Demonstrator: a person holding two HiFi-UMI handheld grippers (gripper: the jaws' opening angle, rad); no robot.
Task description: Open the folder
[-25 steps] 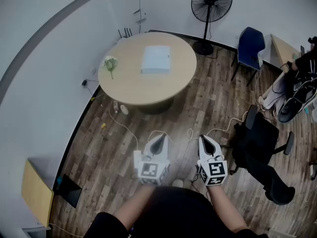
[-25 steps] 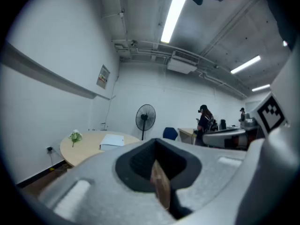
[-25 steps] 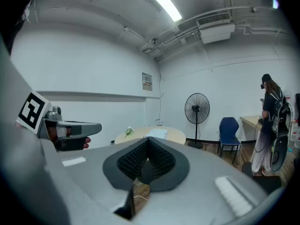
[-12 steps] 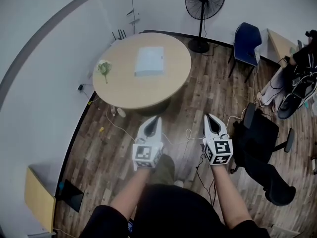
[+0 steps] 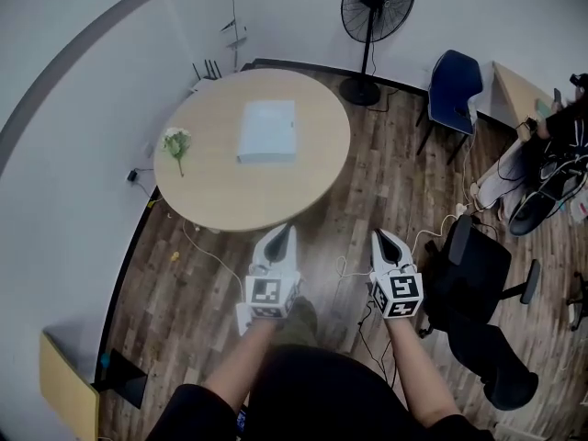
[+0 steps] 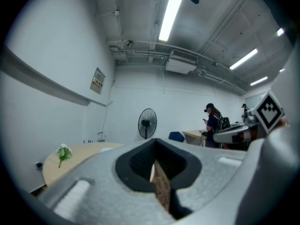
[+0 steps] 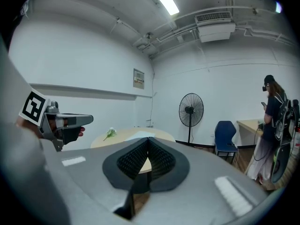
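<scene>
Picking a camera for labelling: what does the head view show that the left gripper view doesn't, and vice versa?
Head view only: black office chair, cables on the floor, the whole top of the folder. Left gripper view only: ceiling lights, wall sign. Both: round table, flower, fan, blue chair.

The folder (image 5: 267,130) lies mid-table (image 5: 237,196), and the flower (image 5: 175,141) sits on the table well to its left. The fan (image 5: 372,7) stands behind the table on the right, with the chair (image 5: 452,85) further right. On the table's near side, the left gripper (image 5: 288,231) and right gripper (image 5: 380,236) hang side by side, and the office chair (image 5: 478,265) is just right of them.
</scene>
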